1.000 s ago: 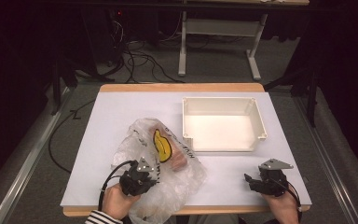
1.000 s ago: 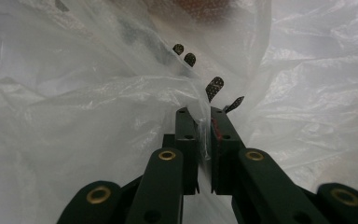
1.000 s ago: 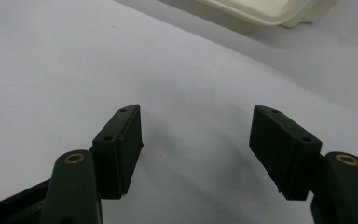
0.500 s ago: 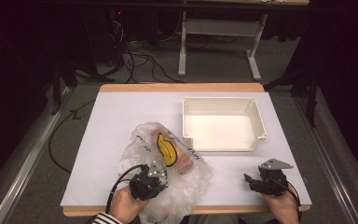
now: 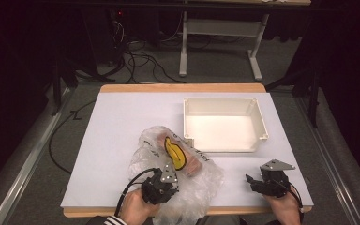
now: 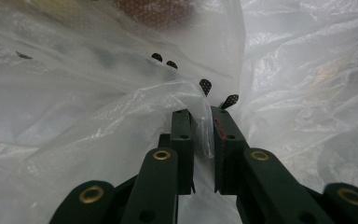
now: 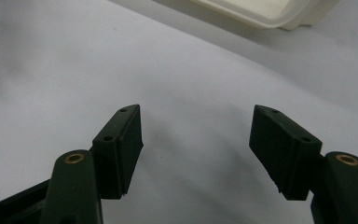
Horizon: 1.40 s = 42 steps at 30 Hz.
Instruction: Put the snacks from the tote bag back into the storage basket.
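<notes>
Dragged nearer my edge since a second ago, the clear plastic bag (image 5: 178, 180) lies on the white table (image 5: 122, 122), left of the white bin (image 5: 225, 124). My left gripper (image 6: 200, 116) pinches its film; my right gripper (image 7: 196, 149) gapes, grasping nothing.

Clear plastic bag (image 5: 178, 180): crumpled, lying on the white table cover at the near edge, left of centre. Black print marks show on the film. A fold of the film (image 6: 200, 116) is pinched between the left gripper's (image 6: 201, 114) jaws.

Contents: a yellow item (image 5: 174, 152) with black edging and a pinkish-brown item (image 5: 194, 164) touching its right side, both seen through the film at the bag's far end.

White bin (image 5: 262, 126): rectangular, upright, open-topped, empty, just beyond the bag to the right; its near-left corner is close to the bag.
</notes>
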Available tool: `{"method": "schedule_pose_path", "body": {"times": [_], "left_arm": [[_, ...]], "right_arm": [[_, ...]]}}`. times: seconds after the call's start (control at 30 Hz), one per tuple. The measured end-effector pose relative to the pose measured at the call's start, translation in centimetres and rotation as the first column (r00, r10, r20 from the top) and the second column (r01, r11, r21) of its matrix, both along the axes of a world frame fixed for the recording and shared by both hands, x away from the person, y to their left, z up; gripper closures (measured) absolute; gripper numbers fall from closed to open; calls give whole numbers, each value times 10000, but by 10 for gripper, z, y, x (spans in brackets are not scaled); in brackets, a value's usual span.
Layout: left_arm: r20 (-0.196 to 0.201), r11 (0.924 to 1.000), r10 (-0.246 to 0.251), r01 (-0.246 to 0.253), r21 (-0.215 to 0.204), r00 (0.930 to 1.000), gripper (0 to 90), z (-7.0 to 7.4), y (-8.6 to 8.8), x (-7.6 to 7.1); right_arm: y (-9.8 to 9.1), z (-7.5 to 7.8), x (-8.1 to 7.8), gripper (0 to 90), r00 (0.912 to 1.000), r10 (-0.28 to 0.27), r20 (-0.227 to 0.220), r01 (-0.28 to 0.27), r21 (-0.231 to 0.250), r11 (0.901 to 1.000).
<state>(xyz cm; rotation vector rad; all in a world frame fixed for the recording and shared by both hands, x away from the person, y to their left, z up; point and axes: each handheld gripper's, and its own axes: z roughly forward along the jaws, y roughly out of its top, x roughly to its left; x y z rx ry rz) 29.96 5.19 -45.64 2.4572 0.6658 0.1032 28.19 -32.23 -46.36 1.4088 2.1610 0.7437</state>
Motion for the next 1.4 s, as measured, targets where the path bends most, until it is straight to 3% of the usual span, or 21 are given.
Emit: {"method": "schedule_pose_path", "body": {"times": [0.13,0.33,0.63,0.7,0.83,1.07,1.23,1.4], "left_arm": [[-66,9999,-27,26,-158,10000,801,0,-5,0],[102,9997,-129,131,-200,9999,755,0,-11,-1],[93,9993,-80,84,-361,9999,710,1,-14,0],[180,9996,-69,74,-264,9998,722,0,-16,1],[299,9997,-79,85,-222,9995,789,-1,-22,2],[185,9984,-274,282,-484,9995,811,-4,-36,6],[236,9988,-308,317,-379,9992,782,-4,-39,5],[283,9988,-270,281,-397,9992,703,-3,-37,4]], "right_arm": [[0,2,-1,349,9999,-52,160,51,50,10000],[0,12,-6,349,9967,-151,794,114,463,9989],[7,14,-6,348,9968,106,798,-137,384,9992],[7,15,-7,345,9968,134,785,-181,601,9980],[11,18,-8,340,9949,445,908,-534,976,9938],[20,22,-11,322,9858,1101,1268,-1236,1042,9868],[30,25,-12,290,9709,1751,1635,-1922,948,9768],[41,24,-7,277,9717,1888,1422,-2038,990,9740]]}}
